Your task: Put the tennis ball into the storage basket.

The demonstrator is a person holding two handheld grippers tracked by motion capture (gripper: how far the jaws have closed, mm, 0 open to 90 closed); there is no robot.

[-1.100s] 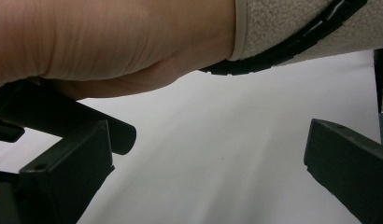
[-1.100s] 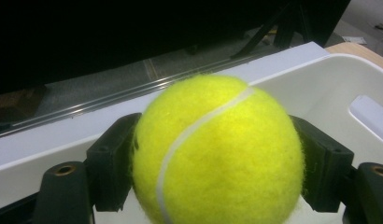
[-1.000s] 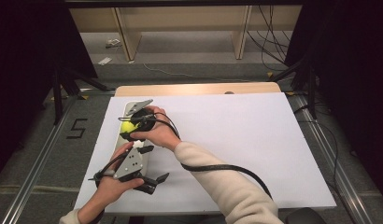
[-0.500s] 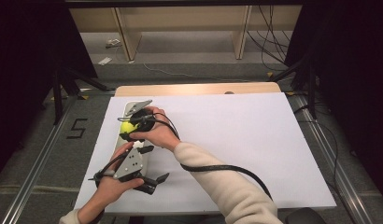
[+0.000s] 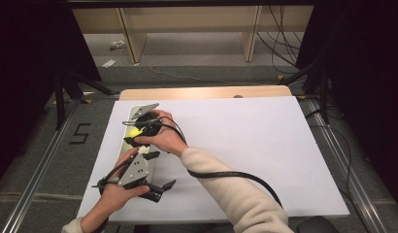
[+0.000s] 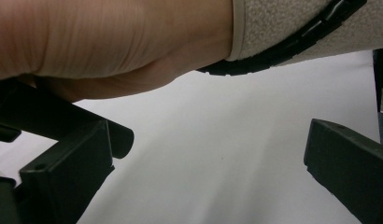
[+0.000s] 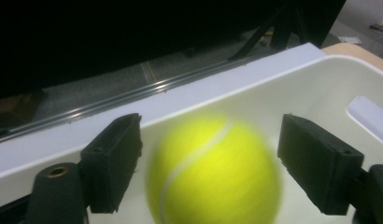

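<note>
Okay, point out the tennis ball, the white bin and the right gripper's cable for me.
tennis ball (image 7: 213, 172): right gripper view, on its yellow felt, between the open jaws.
white bin (image 7: 292, 88): right gripper view, on its inner wall behind the ball.
cable (image 5: 226, 174): high view, on the black loop lying beside the sleeve.

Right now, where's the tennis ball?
Tennis ball sits between the right gripper's open jaws, over the white tray at the table's left; jaw contact unclear.

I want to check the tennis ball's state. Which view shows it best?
The right gripper view: the tennis ball sits large, though blurred, between the open jaws over the white tray. The high view gives a yellow speck by the right hand.
</note>
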